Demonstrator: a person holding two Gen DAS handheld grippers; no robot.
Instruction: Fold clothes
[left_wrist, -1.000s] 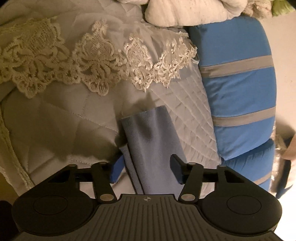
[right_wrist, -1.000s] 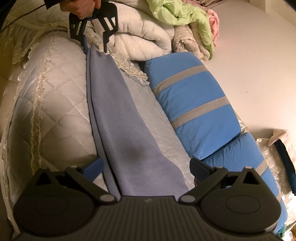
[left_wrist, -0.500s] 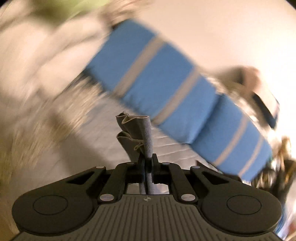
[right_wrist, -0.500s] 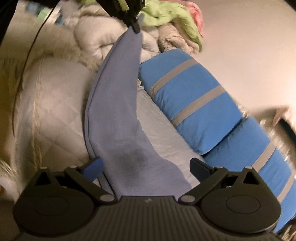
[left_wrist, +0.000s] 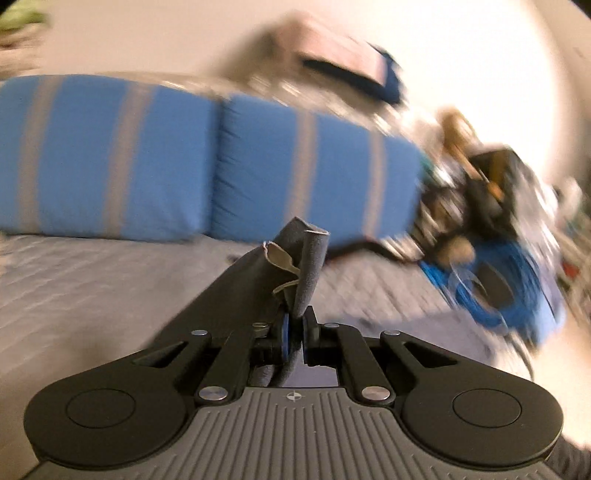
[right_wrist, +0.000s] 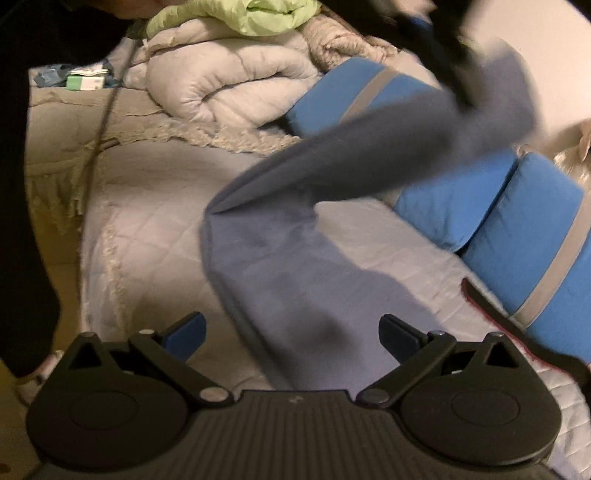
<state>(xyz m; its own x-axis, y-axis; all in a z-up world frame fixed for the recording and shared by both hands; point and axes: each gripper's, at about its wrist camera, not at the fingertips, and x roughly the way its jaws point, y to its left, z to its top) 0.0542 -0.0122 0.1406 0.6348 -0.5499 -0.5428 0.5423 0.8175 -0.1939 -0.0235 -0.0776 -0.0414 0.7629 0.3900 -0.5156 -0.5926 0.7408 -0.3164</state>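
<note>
Left gripper (left_wrist: 293, 326): jaws pinched tight on a bunched corner of the grey-blue cloth (right_wrist: 295, 266), crumpled end poking up past the fingertips. Seen from the right wrist camera, blurred at upper right, lifted above the bed (right_wrist: 147, 206) with the cloth stretched taut from it down toward the quilt. Right gripper (right_wrist: 291, 334): jaws spread wide, gripping nothing, low over the bed, pointed along the garment. Lower part of the cloth flat on the quilted cover, between and ahead of the open jaws. Blue striped cushions (right_wrist: 517, 221) just beside the cloth, along the bed's right edge.
</note>
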